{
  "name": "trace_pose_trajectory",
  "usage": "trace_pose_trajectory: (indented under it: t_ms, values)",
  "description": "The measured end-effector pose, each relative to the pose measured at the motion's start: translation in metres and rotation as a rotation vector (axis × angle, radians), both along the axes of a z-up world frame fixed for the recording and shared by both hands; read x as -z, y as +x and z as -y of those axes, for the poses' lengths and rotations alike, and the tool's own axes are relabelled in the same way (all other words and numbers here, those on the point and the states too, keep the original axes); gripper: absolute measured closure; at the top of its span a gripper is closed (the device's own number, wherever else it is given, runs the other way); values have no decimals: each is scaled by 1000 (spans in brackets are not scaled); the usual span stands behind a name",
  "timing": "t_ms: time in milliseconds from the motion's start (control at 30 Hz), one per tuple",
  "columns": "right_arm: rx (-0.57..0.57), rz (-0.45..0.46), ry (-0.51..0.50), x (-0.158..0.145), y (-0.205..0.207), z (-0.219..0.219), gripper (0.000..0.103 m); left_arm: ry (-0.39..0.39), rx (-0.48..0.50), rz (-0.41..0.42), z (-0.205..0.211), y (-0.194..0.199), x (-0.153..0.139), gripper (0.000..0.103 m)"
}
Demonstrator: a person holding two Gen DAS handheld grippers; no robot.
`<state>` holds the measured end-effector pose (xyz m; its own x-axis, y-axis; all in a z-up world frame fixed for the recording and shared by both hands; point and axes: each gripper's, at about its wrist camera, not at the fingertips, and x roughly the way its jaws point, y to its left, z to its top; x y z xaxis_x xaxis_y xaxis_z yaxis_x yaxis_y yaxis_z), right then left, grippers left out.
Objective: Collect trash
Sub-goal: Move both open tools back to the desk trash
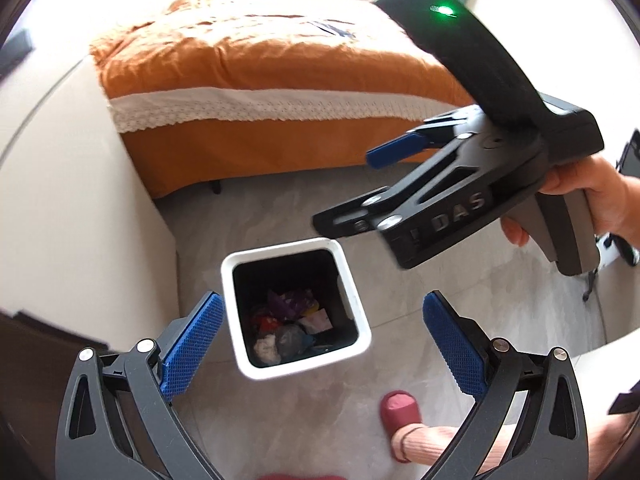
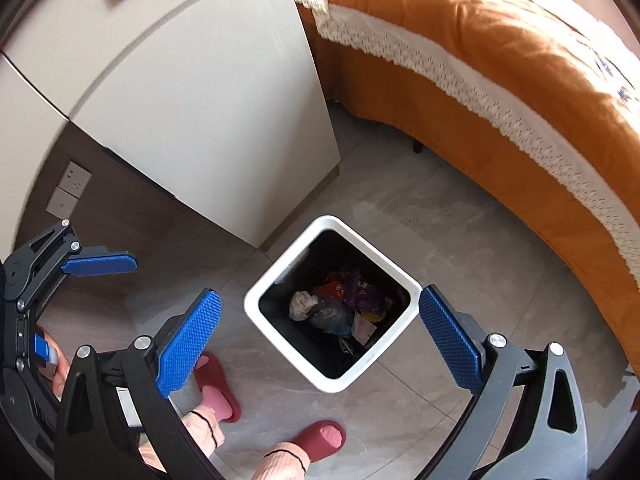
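A white square trash bin [image 1: 352, 288] with a black liner stands on the grey tile floor; it also shows in the right wrist view [image 2: 260, 292]. Crumpled trash [image 1: 286, 326] lies at its bottom, seen too in the right wrist view [image 2: 340, 308]. My left gripper [image 1: 320, 344] is open and empty, high above the bin. My right gripper [image 2: 318, 334] is open and empty, also above the bin. The right gripper [image 1: 348, 192] shows in the left wrist view, up and right of the bin. The left gripper [image 2: 76, 308] shows at the left of the right wrist view.
A bed with an orange cover [image 1: 256, 64] stands beyond the bin. A white cabinet [image 2: 192, 92] stands to the bin's left. The person's feet in red slippers [image 2: 316, 440] stand on the floor in front of the bin. Wall sockets [image 2: 68, 194] sit at the left.
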<state>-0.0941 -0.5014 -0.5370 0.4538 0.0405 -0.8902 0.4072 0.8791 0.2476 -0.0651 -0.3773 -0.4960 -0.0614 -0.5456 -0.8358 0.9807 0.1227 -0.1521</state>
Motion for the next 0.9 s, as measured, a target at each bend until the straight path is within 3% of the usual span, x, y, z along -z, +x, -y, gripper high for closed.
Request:
trace_pose_trajectory:
  t_ms: [200, 333, 467, 700, 900]
  values:
    - [23, 87, -38, -85, -5, -15, 4, -47, -107, 9, -27, 16, -74, 5]
    - [29, 194, -68, -159, -7, -31, 4, -90, -210, 65, -48, 33, -139, 5]
    - [7, 295, -100, -231, -1, -54, 4, -140, -324, 56, -77, 57, -200, 5]
    - [-76, 423, -107, -326, 44, -100, 4, -235, -480, 76, -154, 90, -286, 5]
    - [-200, 552, -121, -386, 104, -157, 4, -241, -653, 233, -245, 134, -338, 5]
